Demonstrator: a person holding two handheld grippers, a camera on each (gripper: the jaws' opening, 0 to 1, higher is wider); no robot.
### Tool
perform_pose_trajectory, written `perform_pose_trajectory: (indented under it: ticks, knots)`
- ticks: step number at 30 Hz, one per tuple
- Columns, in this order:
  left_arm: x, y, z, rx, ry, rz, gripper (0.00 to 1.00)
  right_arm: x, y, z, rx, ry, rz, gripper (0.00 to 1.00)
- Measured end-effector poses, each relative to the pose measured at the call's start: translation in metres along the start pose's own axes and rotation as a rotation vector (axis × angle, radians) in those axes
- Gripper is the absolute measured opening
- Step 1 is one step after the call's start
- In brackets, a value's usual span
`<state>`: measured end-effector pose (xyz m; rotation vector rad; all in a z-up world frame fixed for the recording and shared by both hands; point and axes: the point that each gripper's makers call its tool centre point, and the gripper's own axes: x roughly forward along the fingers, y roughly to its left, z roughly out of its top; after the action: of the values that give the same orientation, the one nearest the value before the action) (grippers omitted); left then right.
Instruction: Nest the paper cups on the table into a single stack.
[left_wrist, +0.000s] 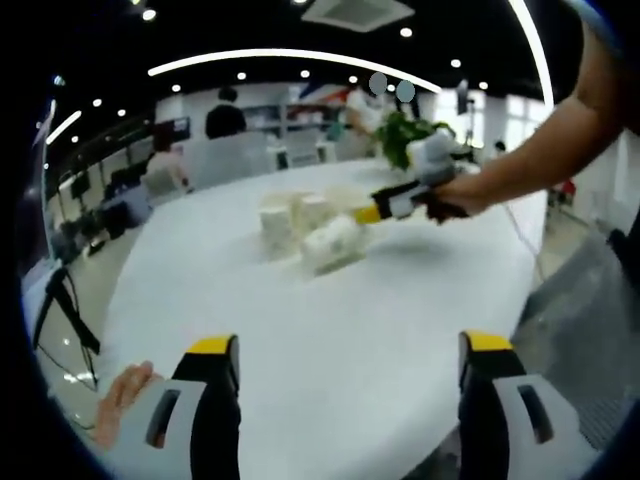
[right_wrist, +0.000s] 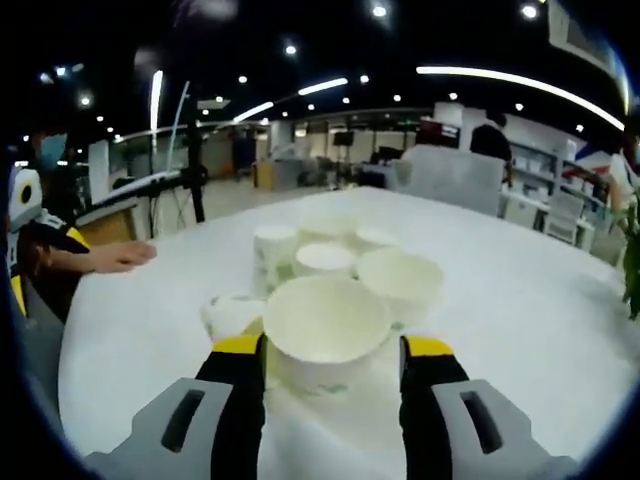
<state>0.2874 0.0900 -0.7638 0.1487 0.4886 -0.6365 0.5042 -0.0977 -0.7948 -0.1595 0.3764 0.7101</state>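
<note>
Well, I'm working over a big white table (left_wrist: 300, 360) in an open-plan office with a dark ceiling, strip lights and round spots. In the left gripper view its near edge curves along the left and drops away at the right toward grey floor, and there is a wide bare stretch of tabletop between my left gripper (left_wrist: 350, 365) and the cups. Those tongs stand spread wide, holding nothing, low over the near part of the table.

My right gripper (right_wrist: 332, 355) is out at the cluster of paper cups (left_wrist: 300, 225) near the middle of the table. In the right gripper view its yellow-tipped jaws sit either side of the nearest cup (right_wrist: 325, 330), mouth facing the camera, and look closed against its walls. Behind that cup I count one more wide-mouthed cup (right_wrist: 402, 282) just to the right, three upright ones further back, and one lying on its side (right_wrist: 232, 312) at the left, so about six; blur keeps me from being sure.

A person's hand (right_wrist: 118, 257) rests on the table edge at the left of that view. Two people sit at desks beyond the far rim, and a leafy plant (left_wrist: 405, 135) stands past the cups.
</note>
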Motion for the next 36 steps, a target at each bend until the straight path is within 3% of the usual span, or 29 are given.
perform_pose_trajectory:
  ticks: [5, 12, 24, 36]
  knots:
    - [0.0, -0.001, -0.001, -0.002, 0.007, -0.005, 0.88, 0.003, 0.002, 0.0, -0.002, 0.007, 0.017, 0.4]
    - [0.001, -0.001, -0.002, 0.004, 0.014, -0.007, 0.87, 0.003, 0.0, 0.003, -0.002, -0.003, 0.019, 0.37]
    - [0.002, -0.002, -0.003, 0.018, 0.02, -0.005, 0.86, -0.006, 0.001, 0.004, 0.012, -0.02, 0.022, 0.36]
    - [0.003, -0.004, -0.002, 0.042, 0.019, -0.002, 0.88, -0.022, 0.006, 0.026, -0.009, -0.054, 0.041, 0.36]
